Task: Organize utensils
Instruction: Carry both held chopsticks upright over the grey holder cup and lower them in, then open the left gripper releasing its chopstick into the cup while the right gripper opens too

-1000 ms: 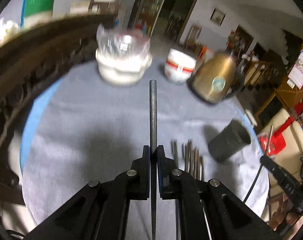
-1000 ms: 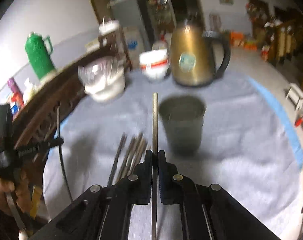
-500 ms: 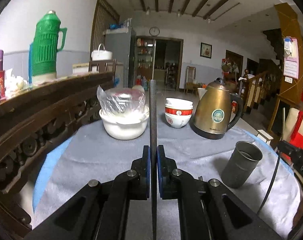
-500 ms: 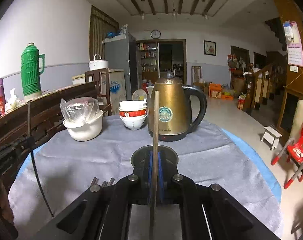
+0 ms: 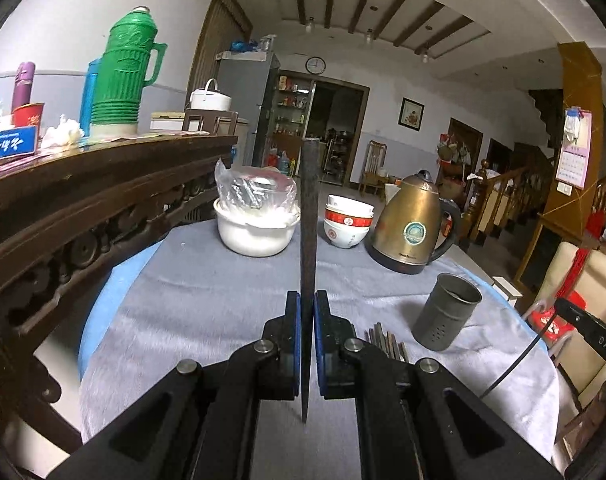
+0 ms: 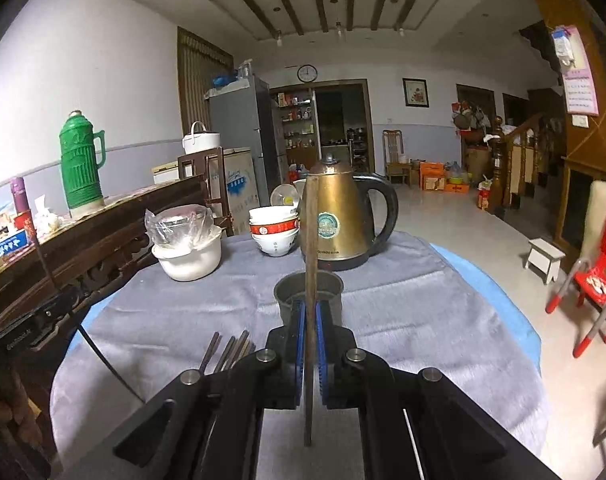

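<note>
Clamping one slim tapered chopstick each, left tongs point(image 5: 307, 312) and right tongs point(image 6: 310, 320) face a perforated metal cup point(image 5: 447, 316).

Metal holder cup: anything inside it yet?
The metal holder cup shows only a dark interior below its rim; no chopstick sticks out. Its bottom is hidden. Loose chopsticks lie beside it on the cloth.

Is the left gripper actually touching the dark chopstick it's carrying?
Touching. In the left wrist view the left gripper has its blue pads closed against both sides of the dark chopstick, which stands up out of the jaws with no gap showing.
</note>
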A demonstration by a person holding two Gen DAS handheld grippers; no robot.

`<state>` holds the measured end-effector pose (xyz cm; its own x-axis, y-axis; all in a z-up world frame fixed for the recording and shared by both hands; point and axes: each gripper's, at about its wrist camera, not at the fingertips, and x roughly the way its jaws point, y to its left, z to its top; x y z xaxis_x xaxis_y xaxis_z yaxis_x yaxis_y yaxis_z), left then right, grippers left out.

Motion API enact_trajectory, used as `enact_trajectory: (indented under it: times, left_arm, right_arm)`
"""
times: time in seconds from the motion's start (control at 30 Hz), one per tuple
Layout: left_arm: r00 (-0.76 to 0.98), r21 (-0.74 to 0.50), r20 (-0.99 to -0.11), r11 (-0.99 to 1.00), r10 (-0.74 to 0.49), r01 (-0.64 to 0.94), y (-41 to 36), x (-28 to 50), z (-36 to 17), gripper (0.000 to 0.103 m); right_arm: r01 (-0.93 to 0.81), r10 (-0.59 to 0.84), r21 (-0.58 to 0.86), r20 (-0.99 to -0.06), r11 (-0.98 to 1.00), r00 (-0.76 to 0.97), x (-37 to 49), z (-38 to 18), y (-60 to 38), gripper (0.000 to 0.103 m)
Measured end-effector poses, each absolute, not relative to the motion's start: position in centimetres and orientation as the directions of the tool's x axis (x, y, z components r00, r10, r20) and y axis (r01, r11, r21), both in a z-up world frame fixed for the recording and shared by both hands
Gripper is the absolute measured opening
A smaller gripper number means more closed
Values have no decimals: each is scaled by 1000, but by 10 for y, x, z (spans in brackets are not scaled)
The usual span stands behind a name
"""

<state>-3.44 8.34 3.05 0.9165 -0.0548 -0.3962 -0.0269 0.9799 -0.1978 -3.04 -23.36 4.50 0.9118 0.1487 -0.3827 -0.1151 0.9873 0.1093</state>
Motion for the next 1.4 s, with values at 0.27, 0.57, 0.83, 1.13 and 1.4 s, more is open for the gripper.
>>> enact_trajectory:
  times: [0.27, 0.57, 0.83, 1.13, 1.4]
  left_arm:
    - [914, -224, -399, 974, -72, -21, 83, -39, 31, 6]
    - [926, -311, -332, 948, -179, 71, 71, -30, 67, 6]
    - [912, -383, -216, 889, -350, 250, 24, 17, 123, 7]
    - [884, -367, -244, 881, -400, 298, -33, 88, 121, 7]
    - [845, -359, -355, 893, -400, 272, -54, 119, 81, 7]
  right_arm:
    - [-99, 141, 127, -383, 987, 913, -45, 45, -241, 6]
    - [-107, 144, 149, -268, 983, 953, -48, 86, -252, 6]
    - [-145, 166, 156, -131, 977, 977, -17, 140, -256, 6]
    - [-146, 179, 169, -203, 975, 963, 52, 123, -256, 6]
    - [-144, 193, 182, -291, 973, 937, 74, 91, -264, 6]
